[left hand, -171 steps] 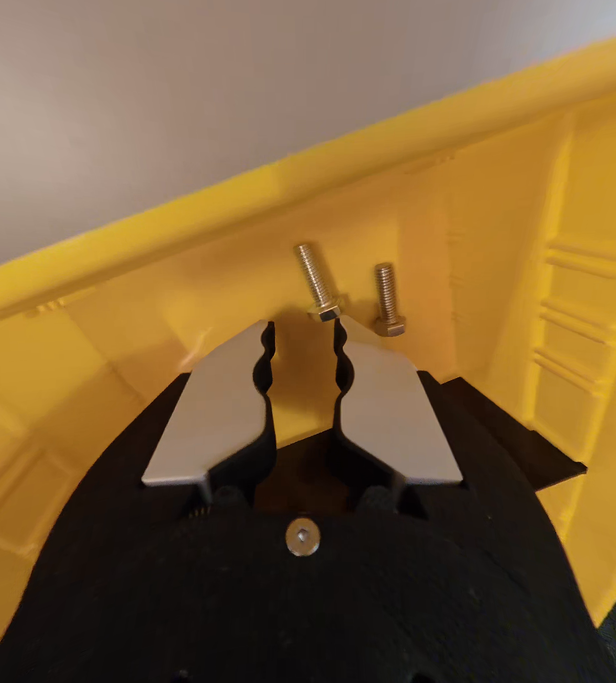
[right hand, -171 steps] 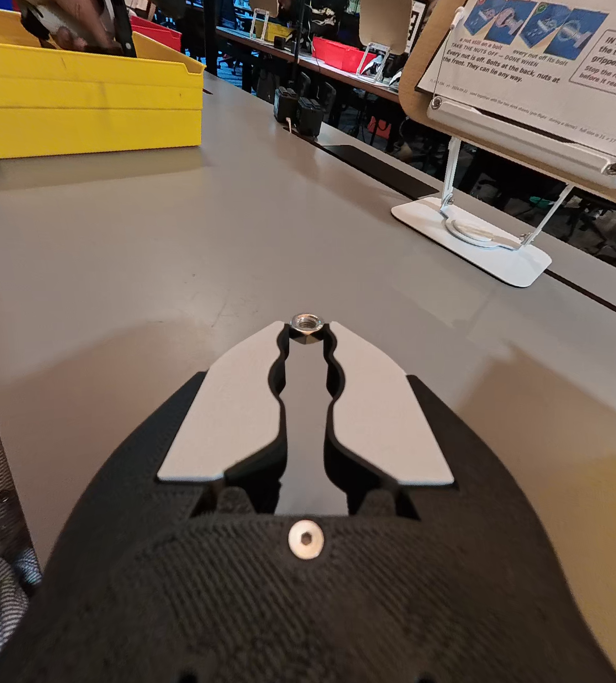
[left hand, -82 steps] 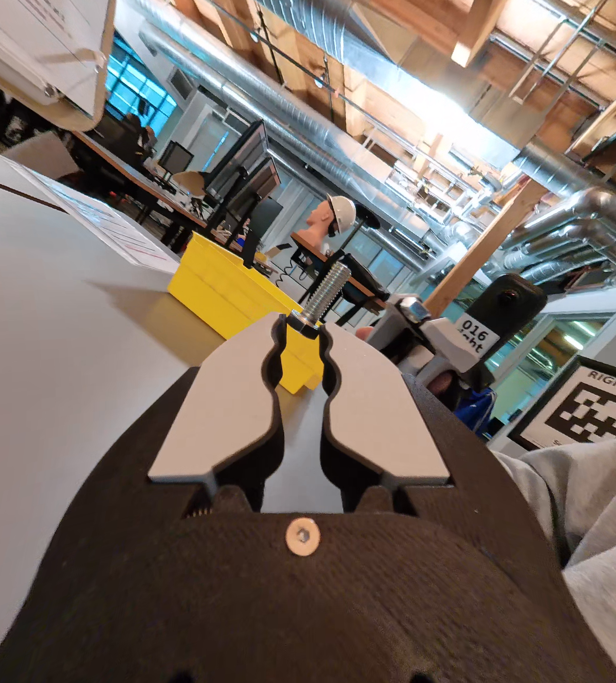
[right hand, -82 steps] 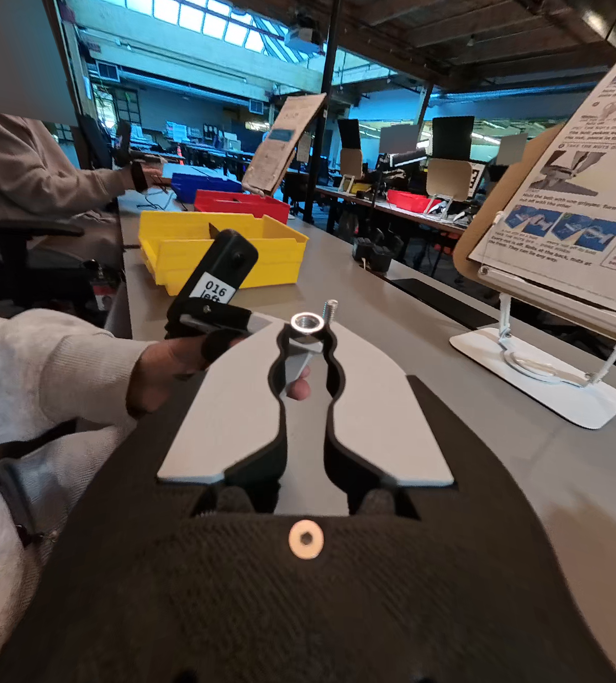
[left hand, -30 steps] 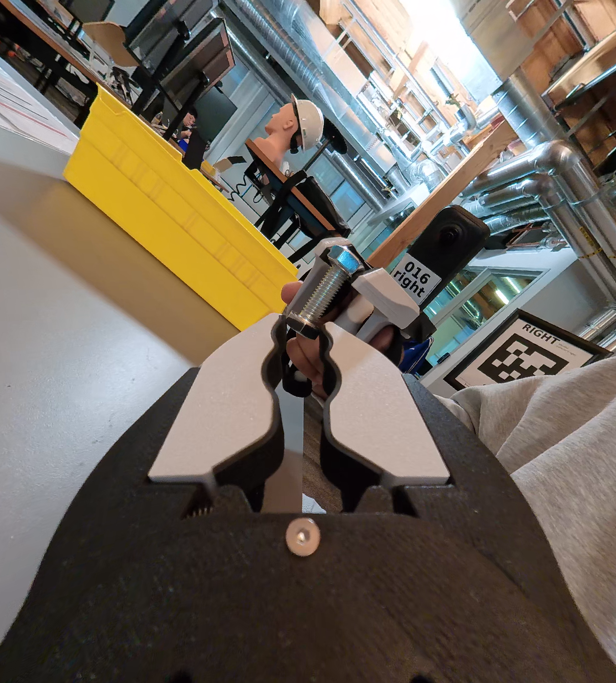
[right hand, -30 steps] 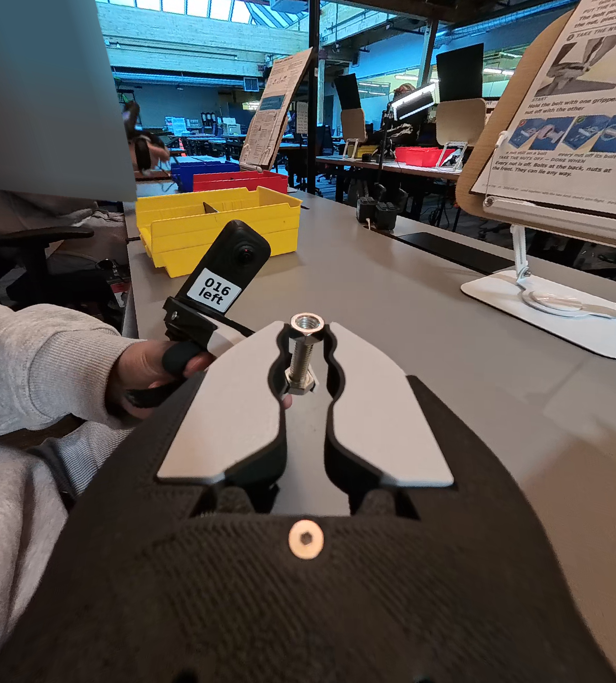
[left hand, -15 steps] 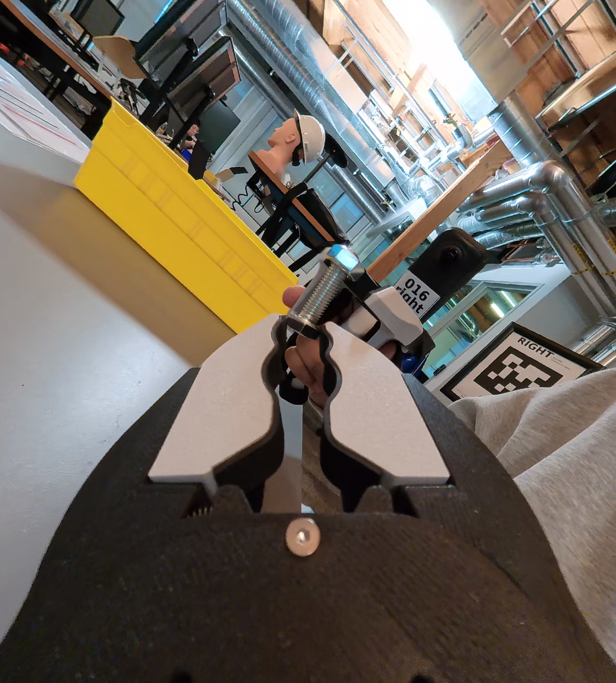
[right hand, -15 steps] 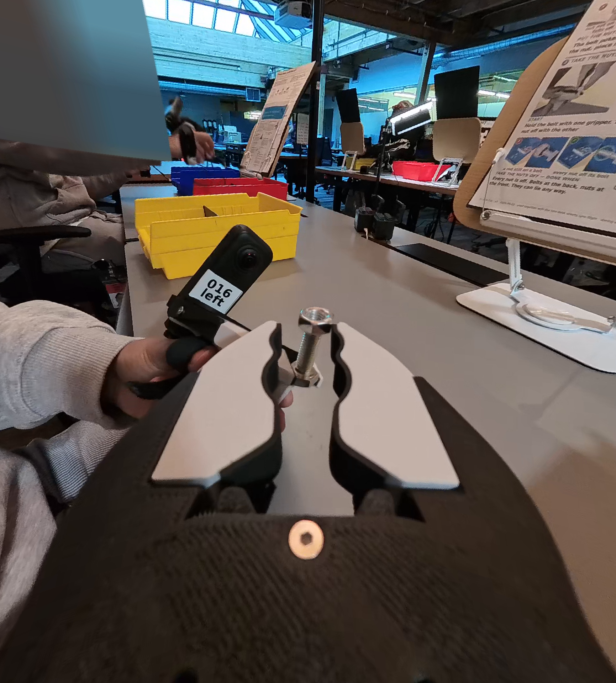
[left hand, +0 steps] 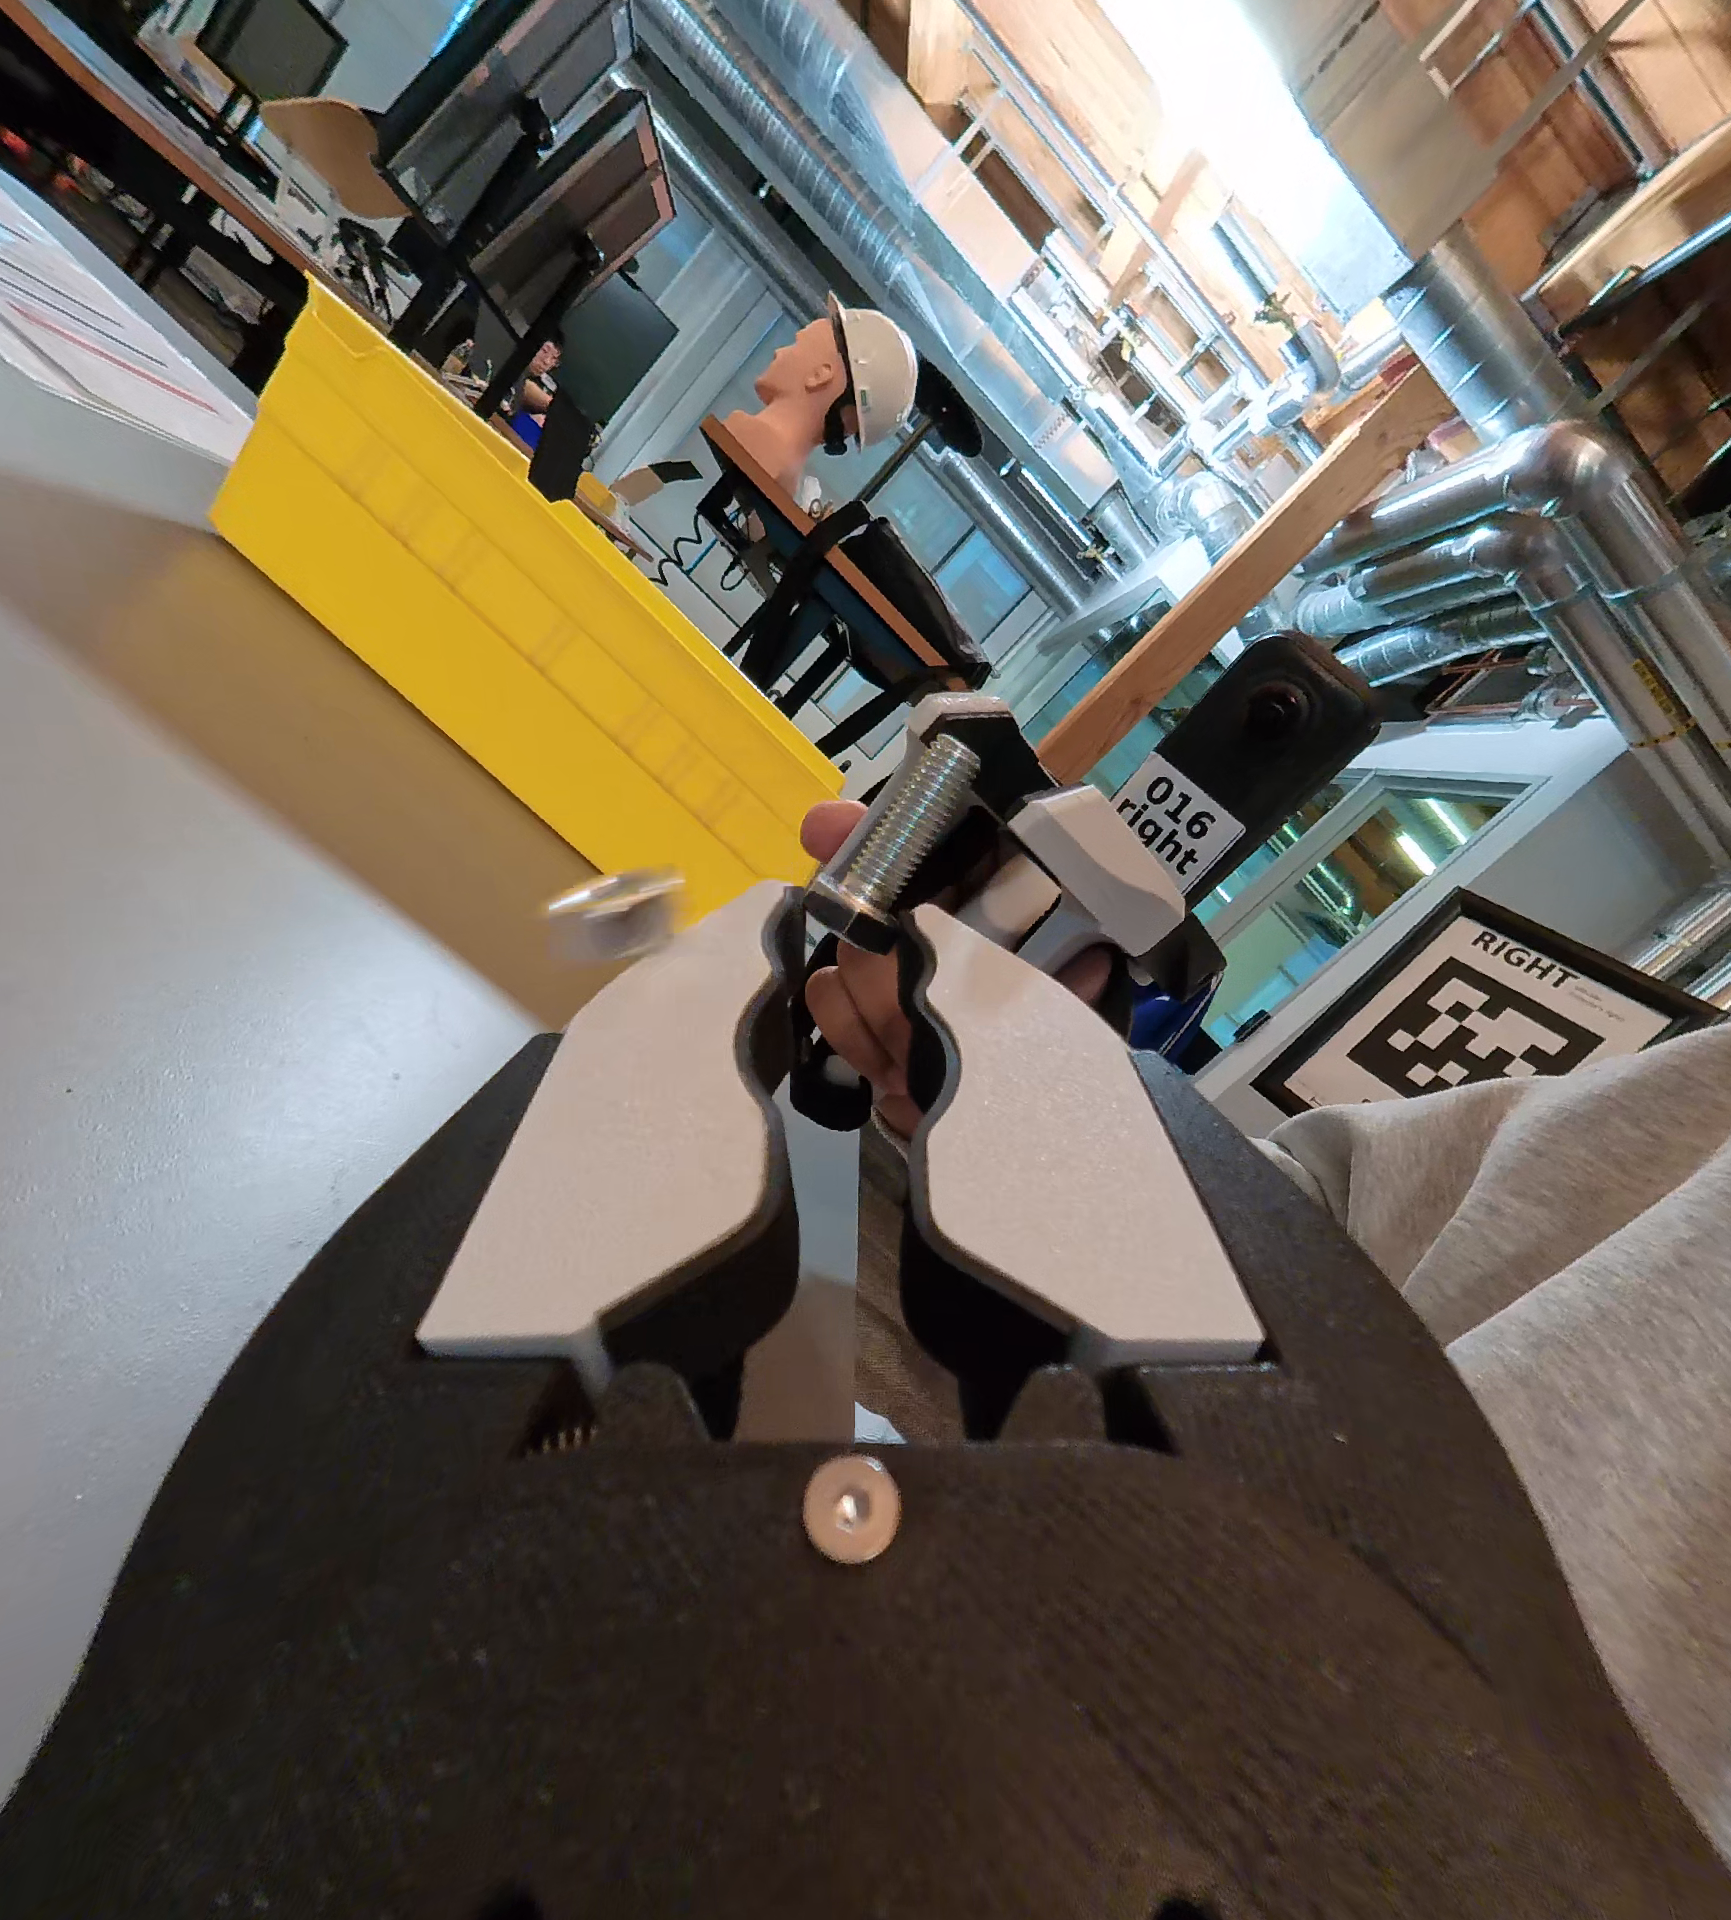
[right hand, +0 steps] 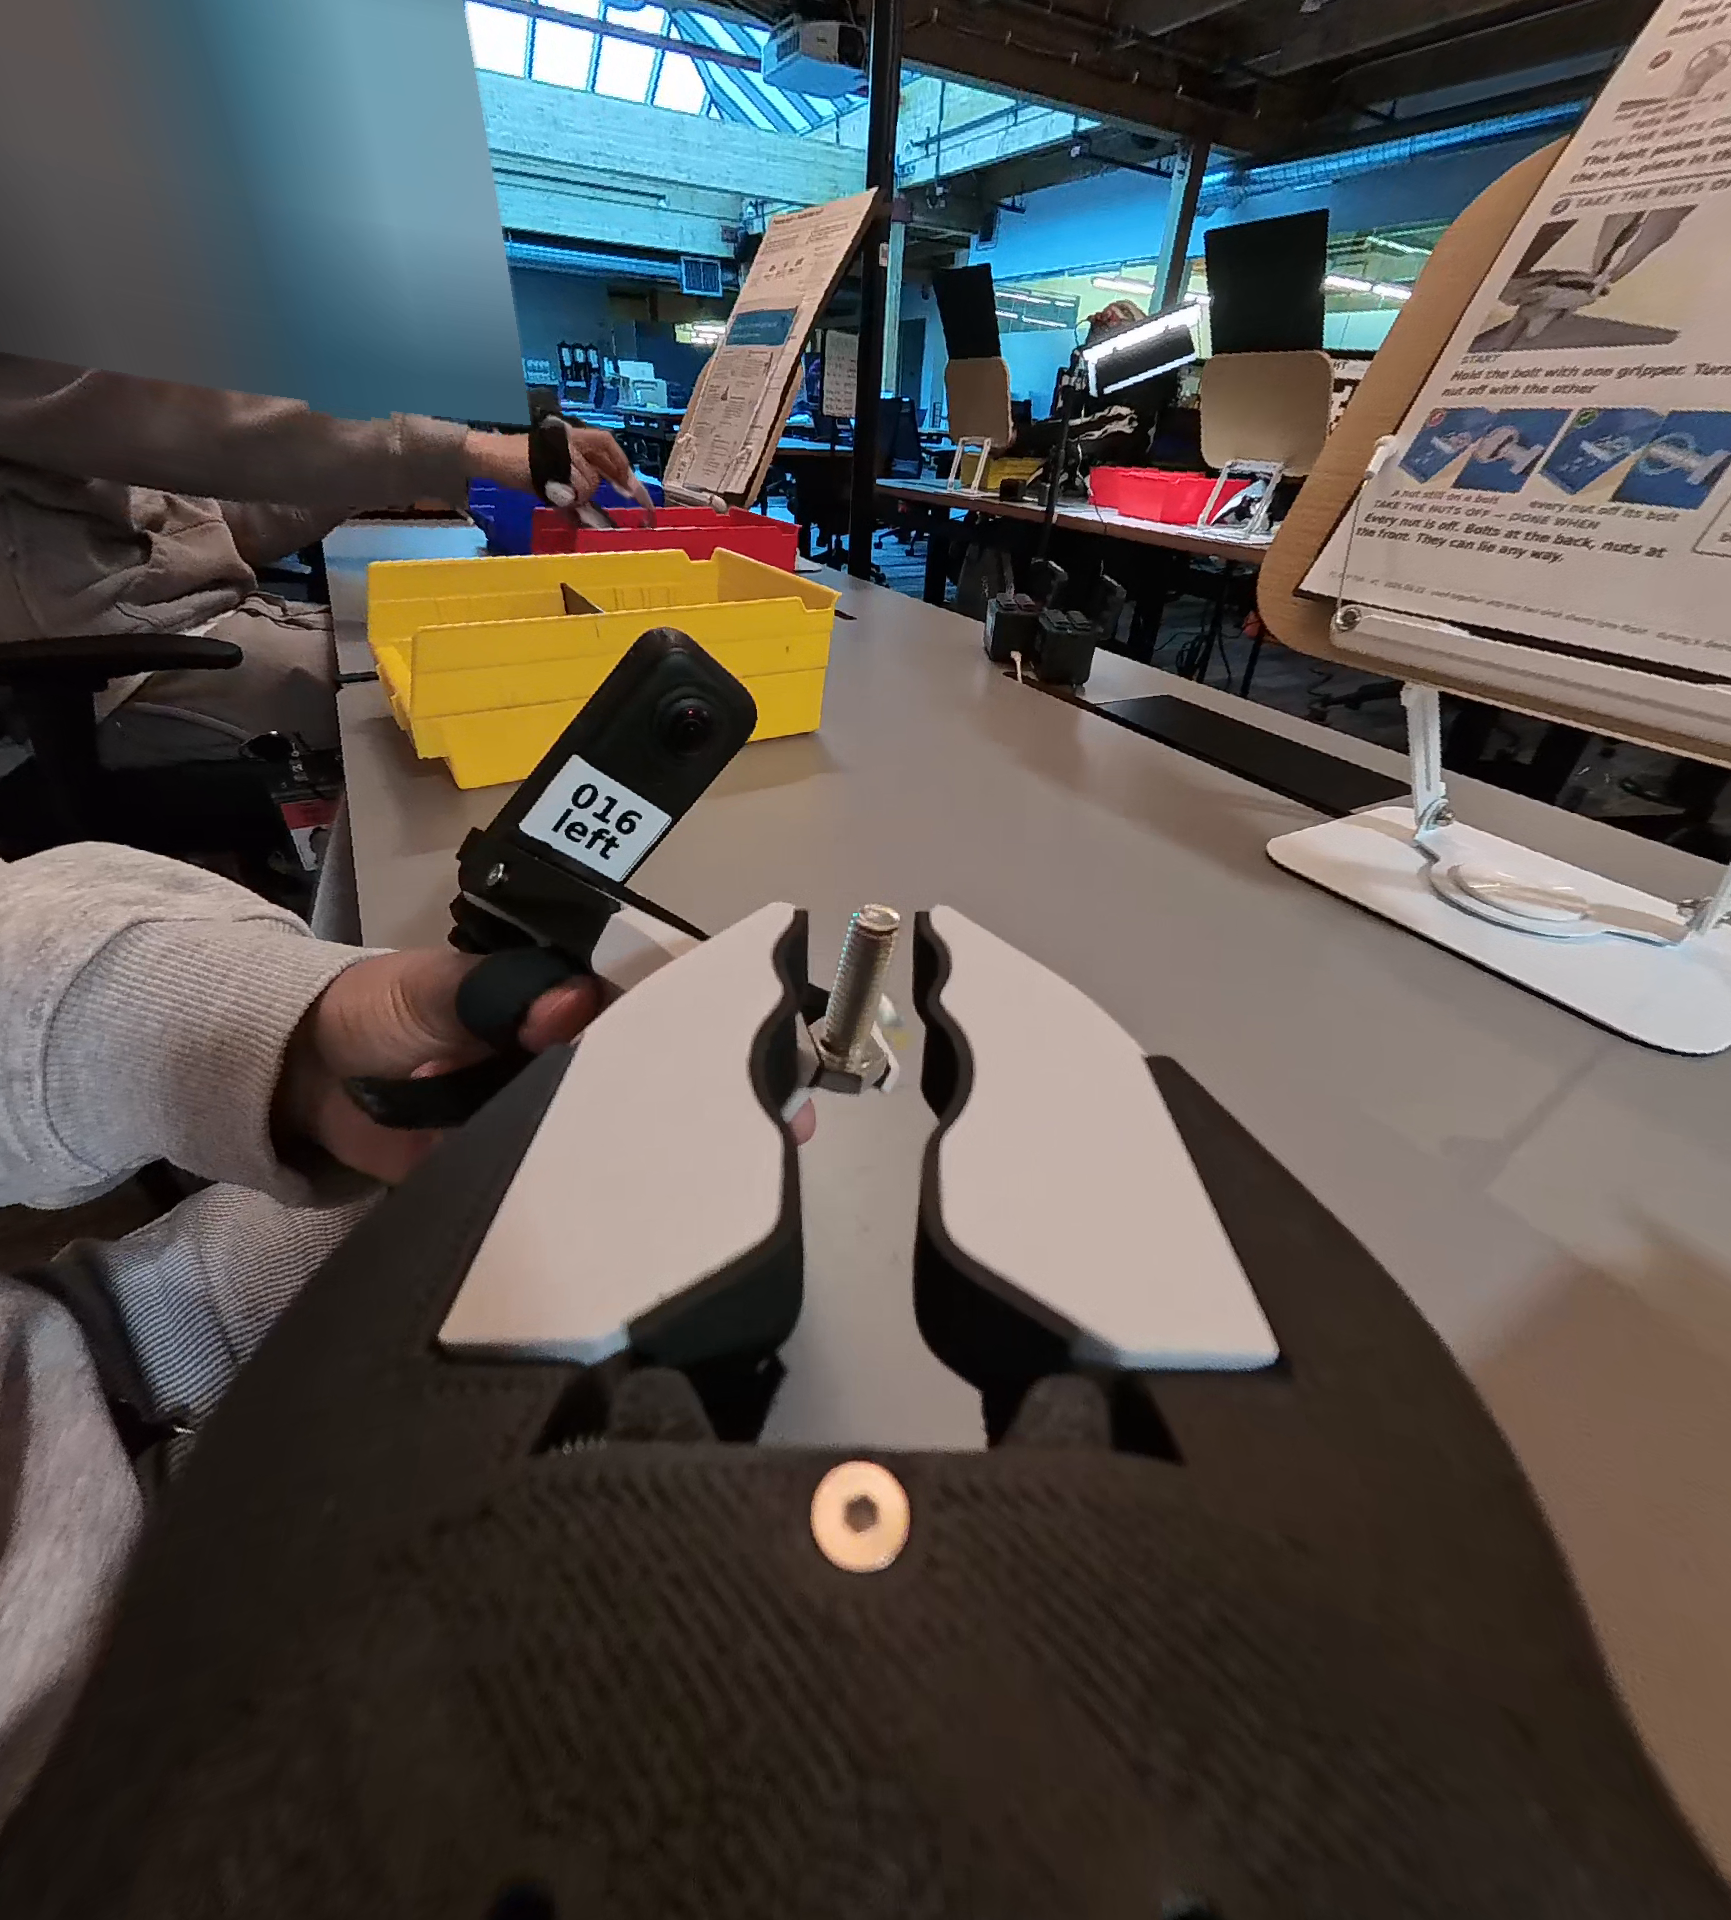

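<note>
Where the left gripper (left hand: 856,920) is seen in its own view, its tongs are closed narrowly on the hexagonal head of a bolt (left hand: 897,831), whose threaded shank is pointed away toward one o'clock with its end bare. A nut (left hand: 617,914), badly blurred, is shown just beside the left finger's tip at nine o'clock, apart from the bolt; whether it is resting on anything cannot be told. In the right wrist view, the right gripper (right hand: 859,920) is held with its tongs parted wider than the shank, the bolt being framed upright in the gap with neither finger shown touching it. The left hand (right hand: 404,1039), in a grey sleeve (right hand: 61,997), is wrapped around the left gripper's handle at nine o'clock, below a black camera (right hand: 653,748) bearing a white label. A grey table (right hand: 1152,831) is spread beneath both grippers. A yellow bin (right hand: 591,665) is set on it at eleven o'clock, well apart, with a red bin (right hand: 674,535) behind it, into which another person's hand (right hand: 580,468) is reaching. A white document stand (right hand: 1526,935) carrying a printed sheet is placed at two o'clock. In the left wrist view, a mannequin head in a white hard hat (left hand: 840,374) is seen at twelve o'clock, far beyond the bin.
</note>
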Demonstrator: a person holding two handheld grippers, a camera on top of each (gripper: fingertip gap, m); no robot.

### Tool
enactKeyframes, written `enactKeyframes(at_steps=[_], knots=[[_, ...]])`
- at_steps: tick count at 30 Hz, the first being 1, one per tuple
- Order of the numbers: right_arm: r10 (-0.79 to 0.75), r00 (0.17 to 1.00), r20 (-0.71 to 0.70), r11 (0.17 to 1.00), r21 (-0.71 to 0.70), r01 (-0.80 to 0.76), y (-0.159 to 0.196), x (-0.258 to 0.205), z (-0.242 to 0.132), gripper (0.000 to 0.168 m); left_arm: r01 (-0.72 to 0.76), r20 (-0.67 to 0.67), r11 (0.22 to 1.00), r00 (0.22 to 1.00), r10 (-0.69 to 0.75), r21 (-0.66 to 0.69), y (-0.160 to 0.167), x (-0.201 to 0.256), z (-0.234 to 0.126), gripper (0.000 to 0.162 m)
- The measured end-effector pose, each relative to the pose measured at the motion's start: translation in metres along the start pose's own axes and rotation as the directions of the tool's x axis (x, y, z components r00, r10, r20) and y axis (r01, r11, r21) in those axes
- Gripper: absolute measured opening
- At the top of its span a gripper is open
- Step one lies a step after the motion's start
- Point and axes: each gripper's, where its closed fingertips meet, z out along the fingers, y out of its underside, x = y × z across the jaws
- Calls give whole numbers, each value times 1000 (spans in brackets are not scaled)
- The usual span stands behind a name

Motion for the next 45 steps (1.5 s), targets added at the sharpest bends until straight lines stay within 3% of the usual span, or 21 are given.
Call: enactKeyframes(at_steps=[7, 16, 26, 45], knots=[[36, 999, -13, 999, 22, -36, -2, 6, -3, 18, -27, 6, 1000, 1000, 27, -15, 0, 1, 0, 17], [110, 994, -18, 993, 37, -109, 1, 15, -5, 18, -93, 63, 994, 994, 89, 63, -35, -7, -23, 17], [90, 996, 18, 996, 18, -90, 4, 3, 0, 19, -137, 20, 989, 990, 139, -60, -5, 3, -5, 17], [108, 992, 60, 994, 6, -109, 6, -5, 3, 13, -112, 13, 991, 994, 113, -74, 2, 3, -2, 17]])
